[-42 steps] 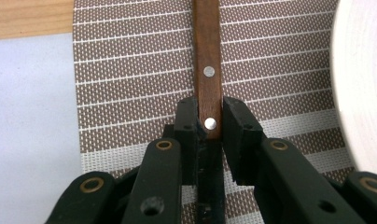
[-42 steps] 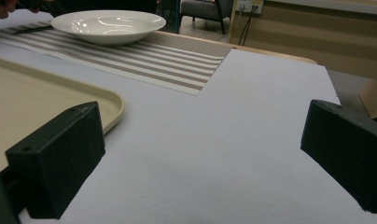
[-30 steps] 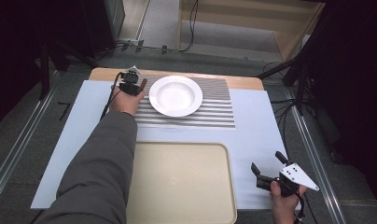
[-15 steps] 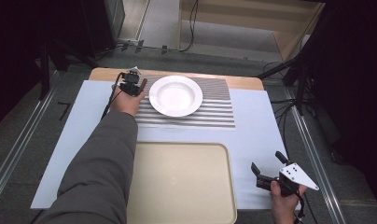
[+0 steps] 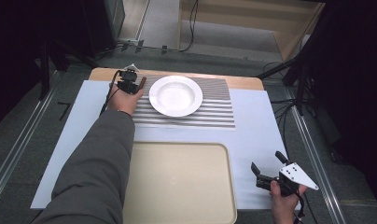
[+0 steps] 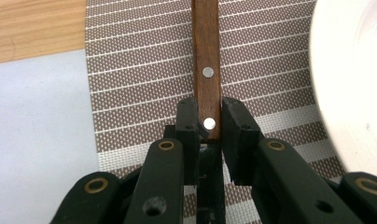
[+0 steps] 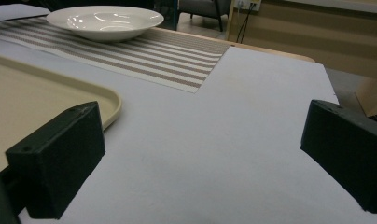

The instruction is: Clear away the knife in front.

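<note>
High view: my left gripper sits at upper left of centre, on the striped mat, just left of the white plate.
Left gripper view: my jaws are closed on the near end of a wooden handle with two rivets; it lies on the mat and runs to the top edge, its far end cut off there.
Handle: beside the plate, at the right edge; I cannot tell what tool it belongs to.
Right gripper: lower right, jaws wide apart, holding nothing, over the bare white sheet.
Progress: I judge the handle gripped or just set down beside the plate; which, I cannot tell.
Count: one plate, one mat, one beige tray, one handle, two grippers.
</note>
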{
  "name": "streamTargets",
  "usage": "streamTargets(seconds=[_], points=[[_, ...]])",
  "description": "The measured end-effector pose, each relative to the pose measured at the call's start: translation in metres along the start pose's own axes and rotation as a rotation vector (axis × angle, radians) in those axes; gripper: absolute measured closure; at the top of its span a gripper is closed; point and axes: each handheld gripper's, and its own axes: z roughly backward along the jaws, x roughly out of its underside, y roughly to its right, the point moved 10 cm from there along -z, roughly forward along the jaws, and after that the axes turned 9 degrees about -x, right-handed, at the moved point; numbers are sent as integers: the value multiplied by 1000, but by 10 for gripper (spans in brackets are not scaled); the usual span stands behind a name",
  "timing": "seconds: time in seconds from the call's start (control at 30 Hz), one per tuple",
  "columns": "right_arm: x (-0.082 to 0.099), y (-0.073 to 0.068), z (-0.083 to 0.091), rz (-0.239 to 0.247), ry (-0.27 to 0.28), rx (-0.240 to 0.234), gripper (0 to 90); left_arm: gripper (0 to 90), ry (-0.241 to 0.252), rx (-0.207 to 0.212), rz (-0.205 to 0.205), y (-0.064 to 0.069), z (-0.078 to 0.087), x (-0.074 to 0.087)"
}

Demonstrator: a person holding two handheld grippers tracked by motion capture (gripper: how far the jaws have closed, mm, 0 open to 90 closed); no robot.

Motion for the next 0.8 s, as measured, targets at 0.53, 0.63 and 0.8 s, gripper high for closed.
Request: streamTargets(seconds=[0.53,0.63,0.8], points=[[0,-1,0,4,-2,-3,0,769,35,30,-15,-2,32,0],[0,-1,0,6,-3,-3,0,769,40,38,-15,-4,38,2],[0,-1,0,6,-4,-4,0,769,51,61,-24,-3,50,7]])
